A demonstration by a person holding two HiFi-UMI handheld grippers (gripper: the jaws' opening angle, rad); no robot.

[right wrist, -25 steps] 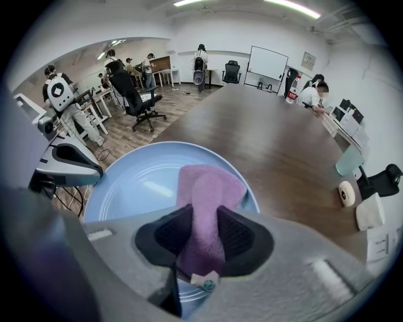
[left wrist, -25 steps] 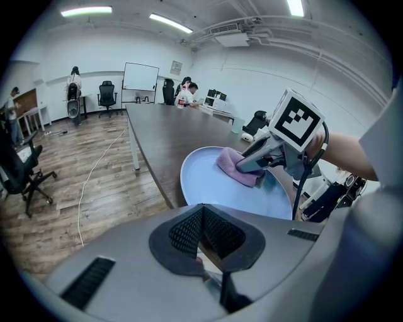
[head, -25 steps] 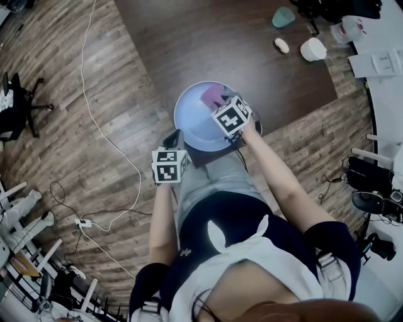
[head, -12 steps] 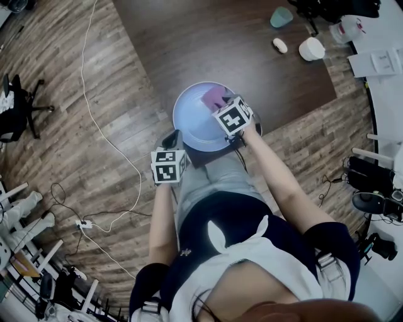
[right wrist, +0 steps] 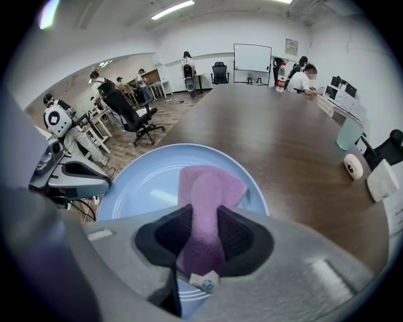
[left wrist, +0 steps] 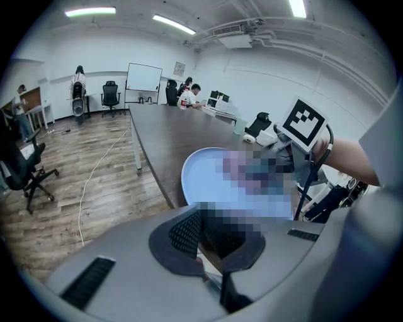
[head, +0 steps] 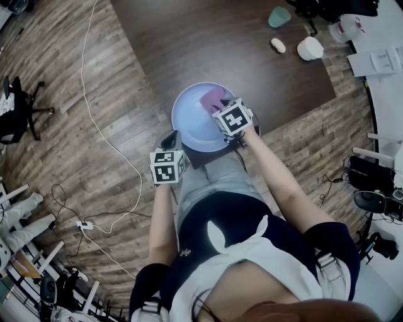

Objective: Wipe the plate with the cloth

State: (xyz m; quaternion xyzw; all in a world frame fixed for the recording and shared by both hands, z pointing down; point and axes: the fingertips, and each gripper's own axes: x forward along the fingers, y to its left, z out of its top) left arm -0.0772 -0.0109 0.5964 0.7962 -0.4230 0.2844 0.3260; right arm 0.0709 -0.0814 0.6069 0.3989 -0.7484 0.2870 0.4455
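Office, plank floor (head: 69, 75), white cable (head: 101, 129) trailing over it. Long dark table (head: 252, 56); pale blue plate (head: 186, 122) sits at its near edge, in front of the seated person. Purple cloth (right wrist: 211, 188) lies on the plate's right half. Right gripper (right wrist: 204, 229) is clamped on the cloth's near end, tilted steeply down. Left gripper (left wrist: 211, 236) hangs just beside the plate's near-left rim, jaws slightly apart, holding nothing. White bowl (head: 310, 48) and teal cup (head: 279, 17) stand at the table's far end.
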